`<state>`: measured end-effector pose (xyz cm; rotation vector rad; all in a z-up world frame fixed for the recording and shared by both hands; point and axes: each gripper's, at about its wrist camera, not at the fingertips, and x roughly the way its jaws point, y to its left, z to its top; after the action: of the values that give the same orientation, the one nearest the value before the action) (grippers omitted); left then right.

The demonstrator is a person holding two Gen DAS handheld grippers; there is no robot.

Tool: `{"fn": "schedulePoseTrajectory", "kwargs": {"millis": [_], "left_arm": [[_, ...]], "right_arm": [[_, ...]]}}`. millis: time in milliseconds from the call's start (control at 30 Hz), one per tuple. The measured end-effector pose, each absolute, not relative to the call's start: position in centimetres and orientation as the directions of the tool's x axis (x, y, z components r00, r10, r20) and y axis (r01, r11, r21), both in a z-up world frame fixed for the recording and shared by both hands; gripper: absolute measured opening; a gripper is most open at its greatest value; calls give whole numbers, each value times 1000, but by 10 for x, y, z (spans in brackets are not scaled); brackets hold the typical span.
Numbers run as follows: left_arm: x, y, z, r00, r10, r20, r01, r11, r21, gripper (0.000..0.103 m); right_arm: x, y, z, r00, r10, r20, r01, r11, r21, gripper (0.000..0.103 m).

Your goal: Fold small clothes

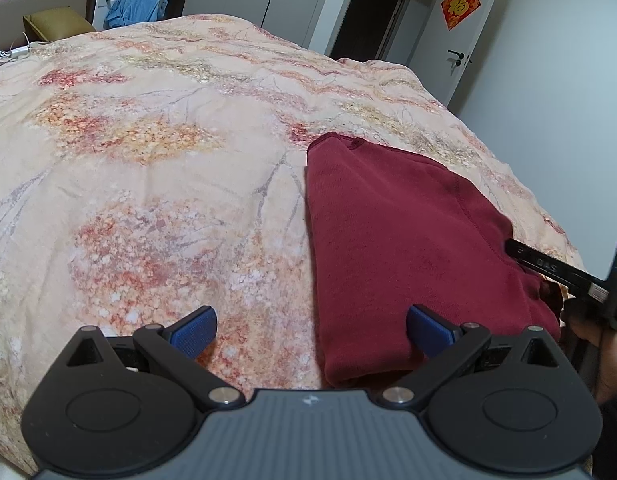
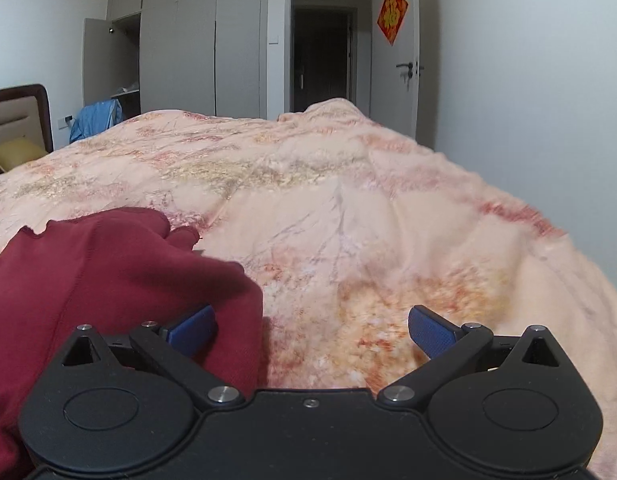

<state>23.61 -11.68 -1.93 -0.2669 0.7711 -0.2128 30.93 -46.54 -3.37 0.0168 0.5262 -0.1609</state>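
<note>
One dark red garment [image 1: 408,248] is seen, lying partly folded on the bed [image 1: 148,160]. Its long axis is judged to run away from both cameras, toward the doors. It lies between the two claws: ahead and to the right of the left claw [image 1: 311,326], ahead and to the left of the right claw [image 2: 311,326]. Both claws are held wide apart, with nothing gripped. The right claw's left finger [image 2: 192,330] is over the cloth's near edge, so that side is judged nearer. Two claws are counted.
</note>
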Motion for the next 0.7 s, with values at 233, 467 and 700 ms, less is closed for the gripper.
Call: {"fn": "schedulePoseTrajectory", "kwargs": {"millis": [233, 467, 700], "left_arm": [[238, -116, -23, 694, -289, -660, 90, 944, -319, 103], [237, -116, -23, 695, -286, -659, 90, 945, -316, 103], [238, -115, -23, 693, -294, -659, 94, 942, -322, 103]], "right_arm": [[285, -467, -30, 902, -61, -428, 94, 994, 56, 103], [284, -455, -29, 885, 157, -439, -106, 985, 137, 102], [300, -448, -31, 832, 303, -465, -205, 946, 250, 103]]}}
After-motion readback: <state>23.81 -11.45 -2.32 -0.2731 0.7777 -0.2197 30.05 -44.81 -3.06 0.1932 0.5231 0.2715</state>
